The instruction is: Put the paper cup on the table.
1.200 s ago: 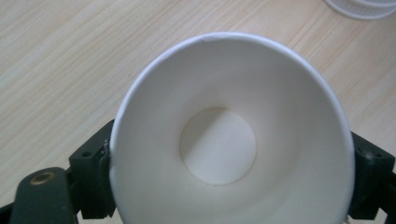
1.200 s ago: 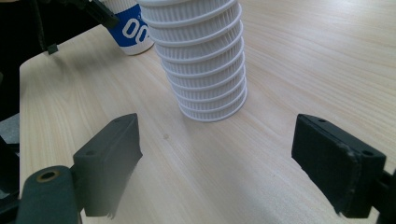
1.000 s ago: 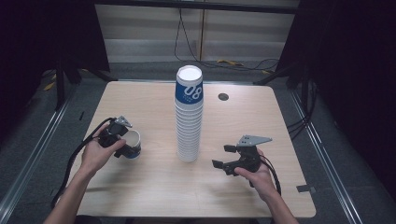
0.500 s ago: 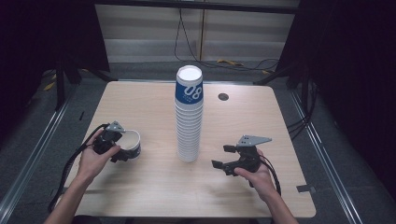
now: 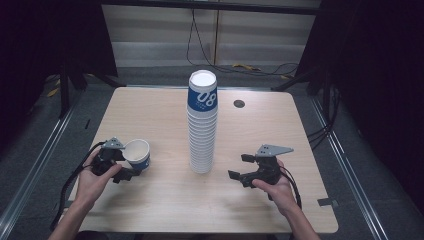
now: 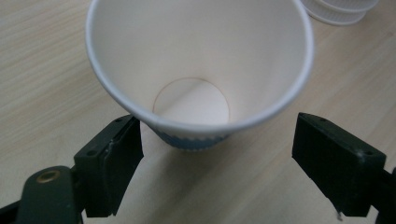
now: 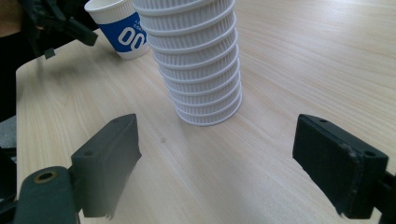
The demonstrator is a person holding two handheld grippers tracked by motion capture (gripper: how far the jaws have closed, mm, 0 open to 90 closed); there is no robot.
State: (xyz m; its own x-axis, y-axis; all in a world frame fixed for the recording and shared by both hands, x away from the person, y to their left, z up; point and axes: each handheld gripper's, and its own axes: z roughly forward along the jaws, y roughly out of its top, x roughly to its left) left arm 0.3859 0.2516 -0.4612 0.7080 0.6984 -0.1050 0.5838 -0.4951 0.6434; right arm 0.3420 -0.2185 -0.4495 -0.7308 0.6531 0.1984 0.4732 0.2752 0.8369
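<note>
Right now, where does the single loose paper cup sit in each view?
High view: single cup left of centre, at the left hand-held gripper.
Left gripper view: single cup top centre, between open jaws.
Right gripper view: single cup top left.
Shared landmark: cup stack.

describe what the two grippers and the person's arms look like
Both the left gripper and right gripper are black, with two blocky flat-faced jaws and a black trailing cable. The right carries a grey three-cornered plate. The forearms are bare, no sleeves in view.
</note>
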